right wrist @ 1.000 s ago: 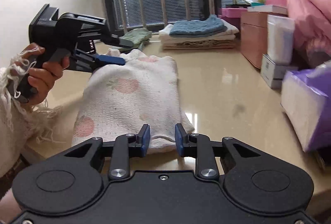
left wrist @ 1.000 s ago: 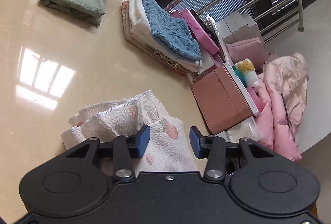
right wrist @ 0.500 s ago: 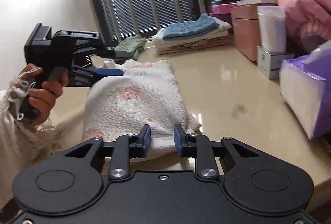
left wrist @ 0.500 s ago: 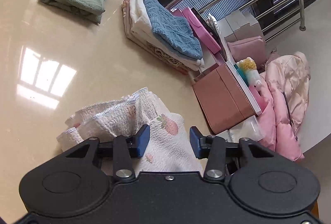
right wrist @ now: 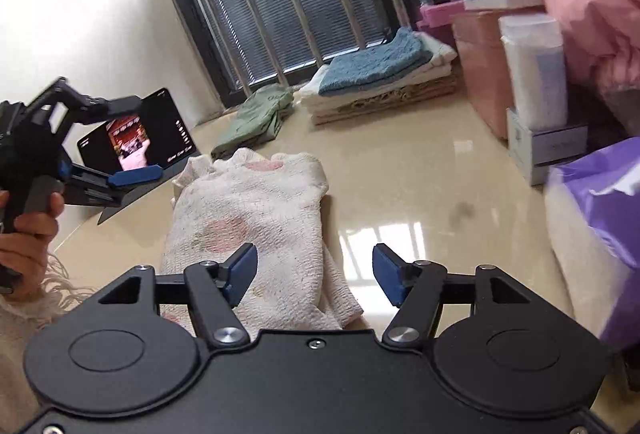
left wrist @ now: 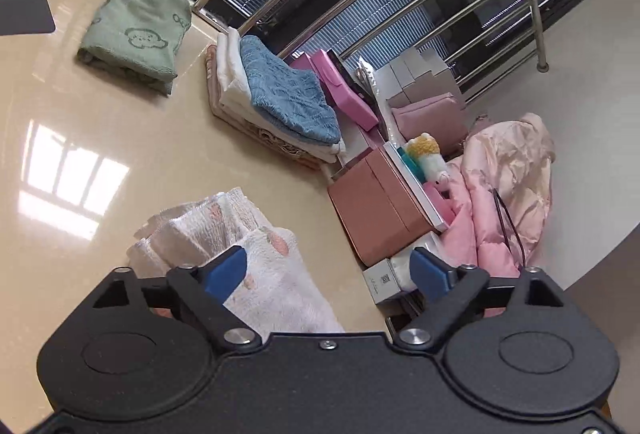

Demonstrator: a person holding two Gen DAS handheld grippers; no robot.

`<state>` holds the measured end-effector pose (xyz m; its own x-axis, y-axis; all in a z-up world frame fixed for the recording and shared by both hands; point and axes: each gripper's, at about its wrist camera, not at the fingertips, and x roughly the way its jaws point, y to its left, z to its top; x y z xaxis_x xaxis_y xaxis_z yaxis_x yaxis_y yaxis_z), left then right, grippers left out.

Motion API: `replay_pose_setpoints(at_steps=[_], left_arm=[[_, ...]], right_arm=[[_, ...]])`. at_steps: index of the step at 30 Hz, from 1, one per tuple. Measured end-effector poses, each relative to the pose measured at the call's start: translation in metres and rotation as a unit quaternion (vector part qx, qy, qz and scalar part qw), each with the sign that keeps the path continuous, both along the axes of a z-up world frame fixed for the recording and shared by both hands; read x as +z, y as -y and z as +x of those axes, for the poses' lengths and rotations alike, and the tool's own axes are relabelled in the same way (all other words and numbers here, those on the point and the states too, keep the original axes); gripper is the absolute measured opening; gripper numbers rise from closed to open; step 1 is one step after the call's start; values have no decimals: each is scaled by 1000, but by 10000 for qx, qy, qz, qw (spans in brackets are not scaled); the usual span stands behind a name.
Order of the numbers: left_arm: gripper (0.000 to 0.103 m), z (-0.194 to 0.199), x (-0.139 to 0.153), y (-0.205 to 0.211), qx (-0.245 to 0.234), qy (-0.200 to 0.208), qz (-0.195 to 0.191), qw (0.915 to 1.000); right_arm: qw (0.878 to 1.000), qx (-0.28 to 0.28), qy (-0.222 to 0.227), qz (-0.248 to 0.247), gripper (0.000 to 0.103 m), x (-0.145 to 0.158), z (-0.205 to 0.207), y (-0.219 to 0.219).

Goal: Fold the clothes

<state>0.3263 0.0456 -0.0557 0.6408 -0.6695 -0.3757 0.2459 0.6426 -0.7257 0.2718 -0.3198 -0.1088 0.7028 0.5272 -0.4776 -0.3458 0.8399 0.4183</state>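
A white garment with pink strawberry prints (right wrist: 256, 218) lies folded on the glossy beige table (right wrist: 420, 169); in the left wrist view the same garment (left wrist: 256, 254) sits just beyond the fingers. My left gripper (left wrist: 328, 272) hovers over its near end, jaws opening wide, pads clear of the cloth. In the right wrist view the left gripper (right wrist: 128, 137) floats left of the garment, held by a hand. My right gripper (right wrist: 314, 274) stands above the garment's near edge, jaws opening, nothing pressed between the pads.
A folded green towel (left wrist: 138, 33) and a stack of folded clothes topped by a blue knit (left wrist: 280, 101) lie at the back by the window bars. Pink boxes (left wrist: 376, 209), a pink jacket (left wrist: 504, 193), a purple tissue pack (right wrist: 592, 218) and a tablet (right wrist: 136, 141) crowd the edges.
Both grippers let go of the strawberry garment and their jaws spread wide. Both drew back from it; the left one rose and now hangs off to the garment's left.
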Motion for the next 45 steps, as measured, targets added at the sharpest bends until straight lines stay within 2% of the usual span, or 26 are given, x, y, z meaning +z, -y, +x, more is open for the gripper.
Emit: replay_pose_setpoints(at_steps=[3, 7, 14, 17, 20, 23, 26, 29, 32, 34, 38, 41, 43, 44, 45], left_arm=[[92, -25, -1, -7, -22, -58, 213, 9998], [92, -53, -10, -19, -6, -246, 440, 9987], [92, -81, -25, -41, 370, -489, 554, 9966], [92, -88, -28, -49, 545, -575, 624, 9949], [92, -72, -26, -44, 644, -707, 804, 9922], [92, -51, -23, -33, 675, -806, 962, 9898], [92, -19, -31, -17, 495, -899, 1154, 9880], [92, 12, -48, -5, 262, -1143, 1086, 9872], [91, 31, -57, -5, 103, -1227, 723, 9898], [90, 37, -60, -1, -59, -1201, 637, 9907], [88, 41, -64, 8, -199, -1044, 587, 9926], [79, 42, -71, 4, -216, -979, 379, 9942], [71, 43, -76, -1, -139, -1023, 178, 9945], [60, 45, -77, -4, -73, -1072, 85, 9942], [48, 45, -81, -6, 7, -1137, 14, 9935]], right_arm=[[9986, 79, -504, 146, 65, -13, 18, -6], [9967, -142, -737, 316, 59, -13, 3, -13], [9956, -13, -870, 353, 58, -6, -41, -44], [9955, 0, -758, 573, 61, 1, -49, -39], [9925, -120, -808, 914, 71, 3, -34, -22], [9885, -152, -995, 1127, 73, 0, -4, -15], [9871, 69, -1090, 1171, 74, -3, 27, -20], [9828, 326, -1310, 1259, 74, -14, 54, -29], [9772, 509, -1423, 1492, 71, -27, 72, -33], [9727, 513, -1529, 1669, 63, -31, 81, -35], [9699, 512, -1657, 1707, 45, -36, 94, -43], [9670, 515, -1768, 1759, 35, -40, 99, -46], [9644, 491, -1859, 1816, 23, -44, 102, -47], [9632, 481, -1887, 1850, 15, -46, 103, -48], [9624, 476, -1889, 1893, 13, -48, 103, -48]])
